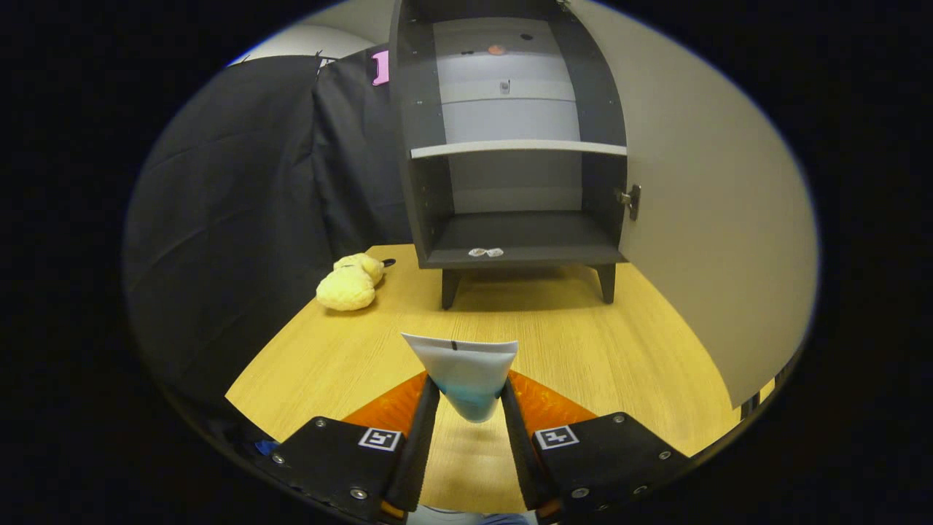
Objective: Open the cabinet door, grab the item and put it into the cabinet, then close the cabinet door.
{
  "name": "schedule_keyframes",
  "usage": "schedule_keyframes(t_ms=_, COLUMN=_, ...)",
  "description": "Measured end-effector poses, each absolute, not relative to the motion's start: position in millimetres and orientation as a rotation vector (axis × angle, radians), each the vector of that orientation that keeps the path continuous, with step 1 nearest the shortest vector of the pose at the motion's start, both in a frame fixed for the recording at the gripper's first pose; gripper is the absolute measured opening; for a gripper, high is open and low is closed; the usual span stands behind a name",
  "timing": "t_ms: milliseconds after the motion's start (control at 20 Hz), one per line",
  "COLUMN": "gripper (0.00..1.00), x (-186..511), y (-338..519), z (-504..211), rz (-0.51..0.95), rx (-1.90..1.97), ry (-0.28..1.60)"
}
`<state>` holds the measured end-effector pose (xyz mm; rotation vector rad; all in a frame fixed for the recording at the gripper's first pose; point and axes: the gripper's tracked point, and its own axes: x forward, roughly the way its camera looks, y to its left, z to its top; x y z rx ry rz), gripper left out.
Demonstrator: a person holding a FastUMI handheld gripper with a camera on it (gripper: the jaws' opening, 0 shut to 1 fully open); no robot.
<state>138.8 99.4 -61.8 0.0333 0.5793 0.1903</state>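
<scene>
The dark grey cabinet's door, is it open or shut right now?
Open. The pale door is swung wide to the right, baring the dark grey cabinet's white shelf and floor.

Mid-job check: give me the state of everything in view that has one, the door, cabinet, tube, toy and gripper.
cabinet door: swung wide open to the right.
cabinet: upright on the table, both compartments bare except small bits at the bottom shelf's front edge.
tube: clamped between the fingers, flat end forward, not yet in the cabinet.
hand-held gripper: shut on the tube.
plush toy: lying on the table, left of the cabinet, untouched.
</scene>
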Motion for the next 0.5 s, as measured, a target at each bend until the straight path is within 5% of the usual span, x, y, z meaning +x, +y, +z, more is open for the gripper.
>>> schedule_keyframes(t_ms=500, gripper=0.52, x=189, y=91, z=-13, rz=0.187, rx=0.029, ry=0.416)
